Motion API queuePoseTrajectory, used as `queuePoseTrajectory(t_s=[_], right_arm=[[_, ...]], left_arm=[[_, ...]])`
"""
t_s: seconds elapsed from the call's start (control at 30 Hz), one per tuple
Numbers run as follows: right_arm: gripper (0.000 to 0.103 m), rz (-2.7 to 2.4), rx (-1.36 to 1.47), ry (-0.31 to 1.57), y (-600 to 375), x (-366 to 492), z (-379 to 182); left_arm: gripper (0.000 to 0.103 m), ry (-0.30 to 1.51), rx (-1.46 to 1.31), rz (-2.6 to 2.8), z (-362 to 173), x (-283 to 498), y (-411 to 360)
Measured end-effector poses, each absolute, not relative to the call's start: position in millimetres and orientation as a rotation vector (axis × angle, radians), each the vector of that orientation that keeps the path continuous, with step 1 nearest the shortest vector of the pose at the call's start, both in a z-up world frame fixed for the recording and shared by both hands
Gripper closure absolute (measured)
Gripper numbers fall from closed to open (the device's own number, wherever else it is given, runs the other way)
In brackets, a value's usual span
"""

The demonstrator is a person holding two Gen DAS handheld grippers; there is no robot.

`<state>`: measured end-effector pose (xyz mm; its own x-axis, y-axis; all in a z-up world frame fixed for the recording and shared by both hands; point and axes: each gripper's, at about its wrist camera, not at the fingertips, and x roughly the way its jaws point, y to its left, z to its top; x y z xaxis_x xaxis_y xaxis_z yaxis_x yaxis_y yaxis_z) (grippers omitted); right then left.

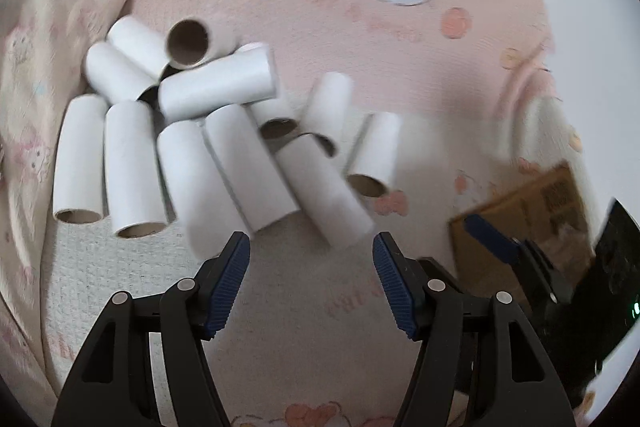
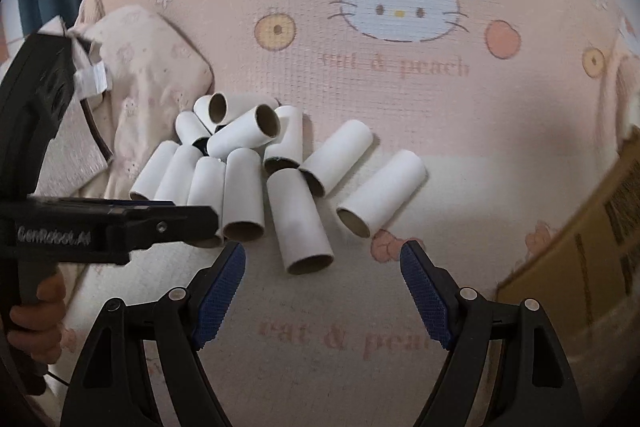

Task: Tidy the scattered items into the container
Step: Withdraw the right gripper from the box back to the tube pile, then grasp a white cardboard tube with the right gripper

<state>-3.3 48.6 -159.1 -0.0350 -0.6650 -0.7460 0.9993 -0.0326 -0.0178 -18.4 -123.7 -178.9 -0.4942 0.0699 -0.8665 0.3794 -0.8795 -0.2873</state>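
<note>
a: left wrist view. what does it show?
b: the left gripper [image 1: 311, 247] has its jaws spread wide and holds nothing; its fingers [image 1: 230, 283] are black plastic with ribbed blue pads. just ahead lies a pile of cardboard tubes [image 1: 224, 131], white outside, brown inside, cylindrical and hollow; some lie flat side by side, others rest crosswise on top. they sit on a pink woven bedsheet [image 1: 360, 39] printed with a cartoon cat face and round fruit. the cardboard box [image 1: 532, 219], plain brown with a printed label, is at the right edge, apart from the pile. the view is motion-blurred.

a: and the right wrist view?
b: the right gripper [image 2: 322, 253] is likewise wide apart and empty. one tube [image 2: 300, 223] lies just ahead of its fingertips, open end toward the camera; the pile spreads beyond it. the left gripper's black body enters from the left, over the pile's near-left tubes. the box wall fills the right edge. a soft pale pillow [image 2: 156, 67] lies behind the pile.
</note>
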Motion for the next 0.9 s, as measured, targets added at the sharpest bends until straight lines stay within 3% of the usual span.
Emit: queuePoseTrajectory(t_s=[0.2,0.3,0.83,0.9], right_arm=[[0.025,-1.518,0.731,0.488,42,-27,-167],[0.026,-1.514,0.798,0.456,35,-37,-176],[0.026,-1.422,0.789,0.635,8,-17,-229],[0.032,-1.395,0.808,0.626,9,-18,-232]], left_arm=[[0.035,0.773,1.453,-2.443,-186,-33,-137],[0.035,0.725,1.481,-2.399,-191,-43,-138],[0.036,0.783,1.564,-2.318,-217,-65,-151],[0.037,0.780,1.551,-2.328,-218,-66,-151]])
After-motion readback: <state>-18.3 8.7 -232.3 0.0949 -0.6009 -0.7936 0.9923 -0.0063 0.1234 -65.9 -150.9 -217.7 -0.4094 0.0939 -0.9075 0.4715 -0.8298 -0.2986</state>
